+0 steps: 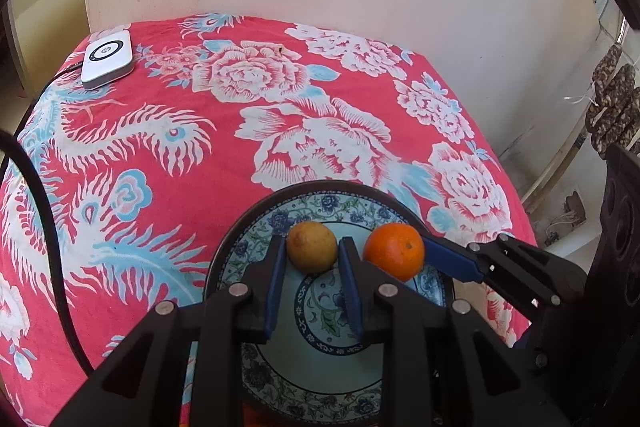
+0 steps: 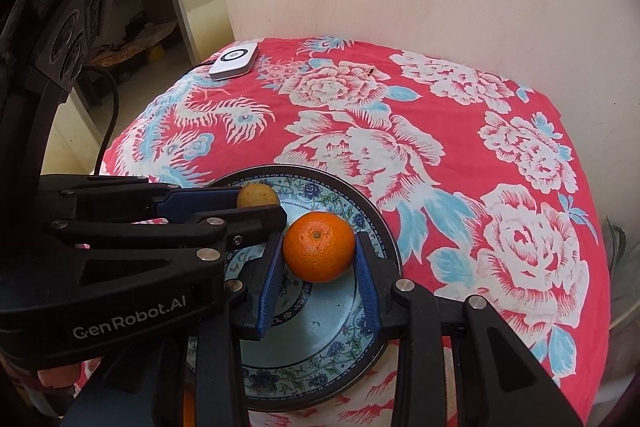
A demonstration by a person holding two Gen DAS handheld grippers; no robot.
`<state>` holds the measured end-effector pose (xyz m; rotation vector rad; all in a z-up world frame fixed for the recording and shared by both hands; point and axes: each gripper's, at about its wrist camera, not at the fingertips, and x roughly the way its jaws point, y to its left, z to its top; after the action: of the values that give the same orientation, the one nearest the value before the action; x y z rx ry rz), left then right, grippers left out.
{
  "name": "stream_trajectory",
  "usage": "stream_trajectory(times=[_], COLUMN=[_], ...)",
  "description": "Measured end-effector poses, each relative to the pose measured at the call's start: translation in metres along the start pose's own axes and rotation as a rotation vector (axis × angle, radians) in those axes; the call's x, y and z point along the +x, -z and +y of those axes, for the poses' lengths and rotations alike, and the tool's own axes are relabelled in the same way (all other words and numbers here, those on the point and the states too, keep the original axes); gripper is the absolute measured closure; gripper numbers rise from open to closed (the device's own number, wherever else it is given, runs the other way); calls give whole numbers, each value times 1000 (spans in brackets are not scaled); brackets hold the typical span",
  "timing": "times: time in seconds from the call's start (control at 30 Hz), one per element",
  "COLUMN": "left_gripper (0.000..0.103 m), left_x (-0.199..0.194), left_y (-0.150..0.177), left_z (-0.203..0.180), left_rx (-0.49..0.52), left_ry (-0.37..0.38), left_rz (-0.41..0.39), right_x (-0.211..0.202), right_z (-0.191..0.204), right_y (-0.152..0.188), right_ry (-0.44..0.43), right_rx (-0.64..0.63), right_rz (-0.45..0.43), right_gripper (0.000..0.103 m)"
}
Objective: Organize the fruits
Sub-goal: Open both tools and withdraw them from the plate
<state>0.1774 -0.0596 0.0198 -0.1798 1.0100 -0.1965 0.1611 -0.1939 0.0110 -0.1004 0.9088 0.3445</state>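
Observation:
A blue-patterned plate (image 1: 320, 371) (image 2: 320, 343) sits at the near edge of the table. My left gripper (image 1: 312, 247) is shut on a yellow-brown fruit (image 1: 312, 246) (image 2: 256, 195), held between its blue pads just over the plate. My right gripper (image 2: 319, 247) is shut on an orange (image 2: 319, 251) (image 1: 394, 251), also over the plate, right beside the left gripper. One right finger (image 1: 452, 259) reaches in from the right in the left wrist view. The left gripper (image 2: 262, 205) crosses the right wrist view from the left.
The table wears a red floral cloth (image 1: 280, 115) (image 2: 440, 147). A white flat device (image 1: 107, 58) (image 2: 235, 61) with a cable lies at the far left corner. A pale wall stands behind the table. A black cable (image 1: 40, 195) hangs at the left.

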Motion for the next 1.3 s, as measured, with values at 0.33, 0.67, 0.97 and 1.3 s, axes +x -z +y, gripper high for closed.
stream_trajectory(times=[0.33,0.67,0.97,1.3], left_gripper=[71,56,54,53], left_x=[1,-20,-50,-83], left_y=[3,9,19,37], left_z=[0,0,-4,-3], left_rx=[-4,-5,14,35], left_ry=[-7,-6,-15,-38], left_rz=[-9,-37,-69,-89], right_x=[4,-9,-37,-69], right_z=[0,-3,5,14], right_y=[1,2,9,23], right_ry=[16,37,40,24], right_rx=[19,40,46,58], right_rz=[7,-22,-63,-90], right_gripper=[67,52,51,51])
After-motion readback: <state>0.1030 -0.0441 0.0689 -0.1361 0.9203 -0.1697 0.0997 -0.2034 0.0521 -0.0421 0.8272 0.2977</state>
